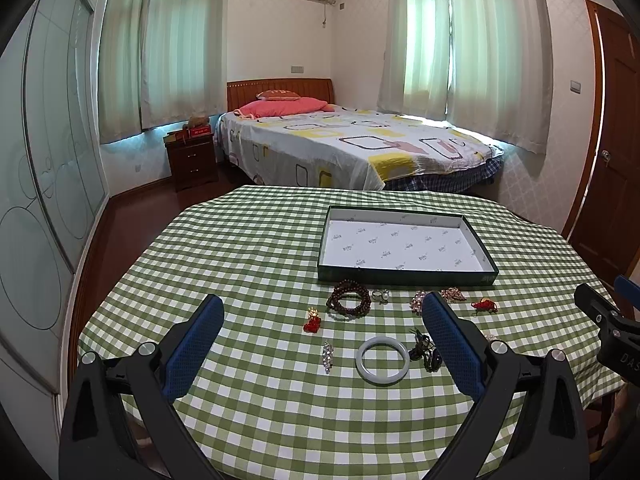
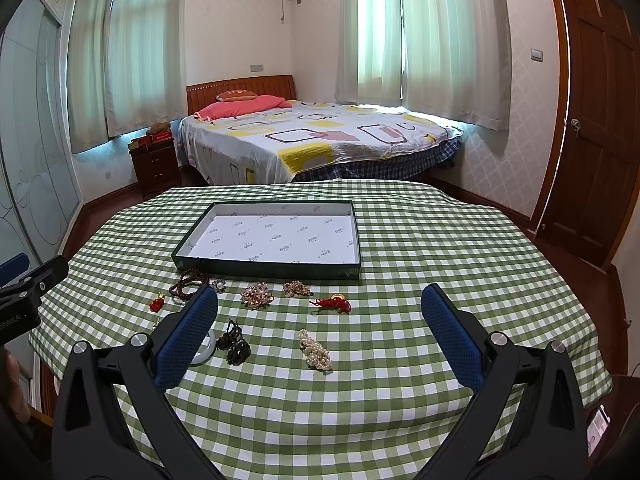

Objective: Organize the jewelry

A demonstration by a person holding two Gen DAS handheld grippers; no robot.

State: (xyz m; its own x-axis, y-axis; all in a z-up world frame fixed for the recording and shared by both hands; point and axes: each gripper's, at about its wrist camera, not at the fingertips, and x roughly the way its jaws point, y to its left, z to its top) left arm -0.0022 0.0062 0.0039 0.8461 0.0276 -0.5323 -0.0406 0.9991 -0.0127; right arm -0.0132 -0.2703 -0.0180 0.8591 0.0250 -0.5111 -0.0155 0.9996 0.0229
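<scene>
A shallow dark green box (image 1: 404,276) with a white printed lining lies open on the checked tablecloth; it also shows in the right wrist view (image 2: 264,270). Jewelry lies loose in front of it: a brown bead bracelet (image 1: 349,300), a pale jade bangle (image 1: 383,360), a red knot charm (image 1: 312,325), a rhinestone clip (image 1: 328,355), a dark beaded piece (image 2: 234,345), a pearl cluster (image 2: 315,350), gold brooches (image 2: 257,296) and a red cord charm (image 2: 333,303). My left gripper (image 1: 322,316) is open and empty above the jewelry. My right gripper (image 2: 319,304) is open and empty too.
The round table's green checked cloth (image 1: 248,248) hangs over the edges. A bed (image 1: 344,144) stands beyond the table, with a nightstand (image 1: 192,162) to its left. A wooden door (image 2: 592,128) is at the right, glass wardrobe doors (image 1: 44,184) at the left.
</scene>
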